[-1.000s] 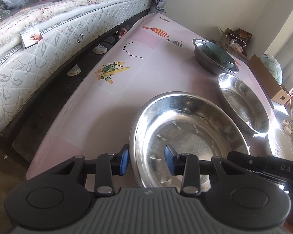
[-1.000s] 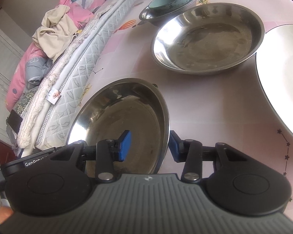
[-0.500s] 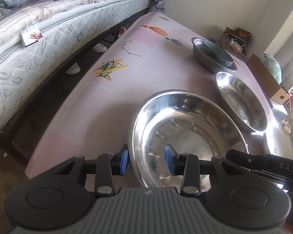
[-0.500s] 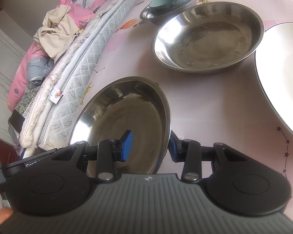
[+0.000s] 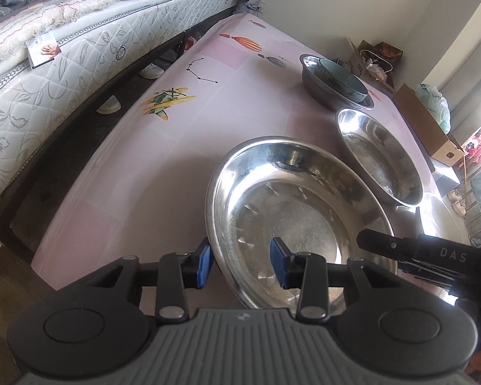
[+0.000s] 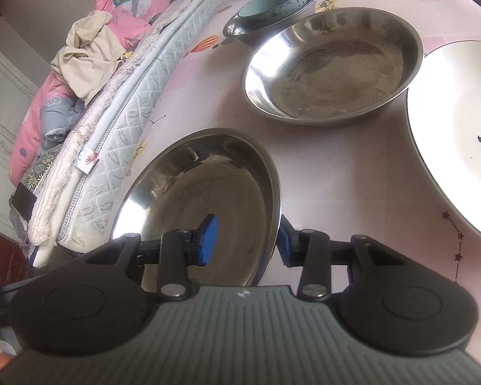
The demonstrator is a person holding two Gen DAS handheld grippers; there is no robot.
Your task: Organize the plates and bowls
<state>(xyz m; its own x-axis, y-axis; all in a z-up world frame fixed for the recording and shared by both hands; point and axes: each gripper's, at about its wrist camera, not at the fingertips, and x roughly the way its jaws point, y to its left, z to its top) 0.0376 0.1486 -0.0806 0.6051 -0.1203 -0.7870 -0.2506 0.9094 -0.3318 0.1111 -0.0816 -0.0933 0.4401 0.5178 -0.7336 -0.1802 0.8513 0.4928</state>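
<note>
Left wrist view: left gripper [image 5: 240, 261] jaws apart, straddling near-left rim of steel bowl [image 5: 299, 221]; bowl ahead-right.

Right wrist view: right gripper [image 6: 247, 235] jaws apart, straddling opposite rim; bowl ahead-left. Neither pad visibly clamped.

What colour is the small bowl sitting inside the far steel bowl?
Pale teal bowl, clearest in the right wrist view.

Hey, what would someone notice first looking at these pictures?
Probably the big steel basin nearest the cameras, with the left gripper and right gripper straddling opposite sides of its rim. Behind it sit a second steel basin and a teal bowl nested in a smaller steel one.
</note>
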